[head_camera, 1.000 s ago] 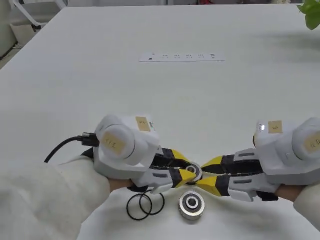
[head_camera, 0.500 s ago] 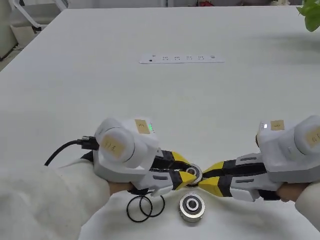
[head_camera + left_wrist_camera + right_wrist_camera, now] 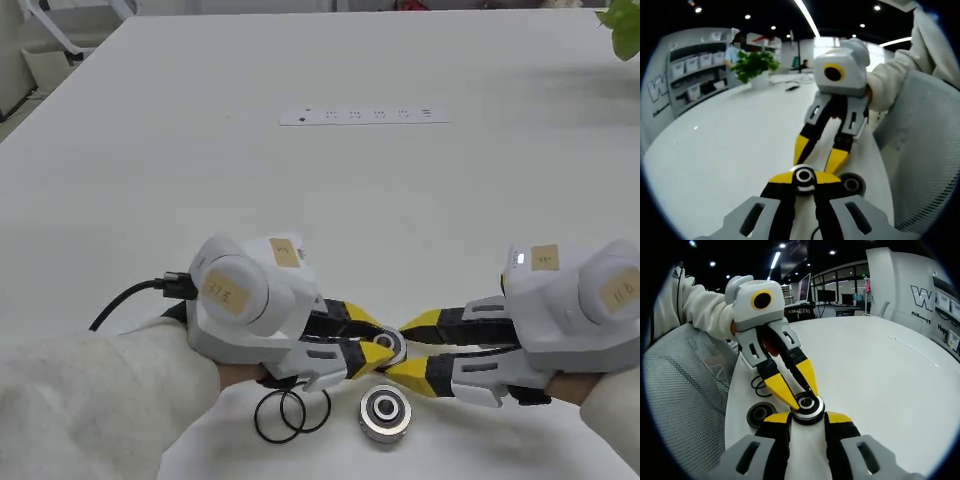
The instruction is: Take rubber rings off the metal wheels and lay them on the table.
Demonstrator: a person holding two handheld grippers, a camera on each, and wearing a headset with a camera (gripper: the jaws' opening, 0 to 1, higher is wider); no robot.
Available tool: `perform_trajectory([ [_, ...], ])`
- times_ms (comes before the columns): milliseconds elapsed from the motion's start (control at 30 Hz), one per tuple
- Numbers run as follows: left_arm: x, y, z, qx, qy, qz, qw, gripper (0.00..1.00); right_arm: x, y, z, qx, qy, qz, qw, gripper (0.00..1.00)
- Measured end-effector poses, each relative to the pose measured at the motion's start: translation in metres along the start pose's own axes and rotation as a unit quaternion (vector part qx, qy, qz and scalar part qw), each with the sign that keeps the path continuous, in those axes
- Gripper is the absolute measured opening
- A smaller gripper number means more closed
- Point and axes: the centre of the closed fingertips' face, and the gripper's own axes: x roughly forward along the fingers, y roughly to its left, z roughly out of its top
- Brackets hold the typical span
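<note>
stripping step: left gripper (image 3: 371, 351) and right gripper (image 3: 399, 363) fingers both pinch one small silver metal wheel (image 3: 386, 345) beside the lying grey wheel (image 3: 384, 411); next, peel the pinched wheel's black rubber ring (image 3: 808, 416) off.

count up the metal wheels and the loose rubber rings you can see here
metal wheels: 2 (one held up, one lying flat)
rubber rings: 2 (off the wheels, overlapping)
total: 4
</note>
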Motion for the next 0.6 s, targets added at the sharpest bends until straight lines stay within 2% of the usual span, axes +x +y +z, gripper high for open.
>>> perform_trajectory([
  [333, -0.0003, 0.0010, 0.0000, -0.001, -0.002, 0.001, 1.0000, 0.14, -0.0079, -0.0006, -0.0028, 0.000, 0.000, 0.004, 1.0000, 0.14],
  [533, -0.0005, 0.0014, -0.0001, -0.003, -0.002, 0.001, 1.0000, 0.14, -0.0072, -0.0009, -0.0033, 0.003, 0.003, 0.002, 1.0000, 0.12],
  [600, -0.0006, 0.0015, -0.0002, -0.003, -0.002, 0.001, 1.0000, 0.14, -0.0084, -0.0071, -0.0088, 0.008, 0.019, -0.013, 0.9997, 0.07],
])
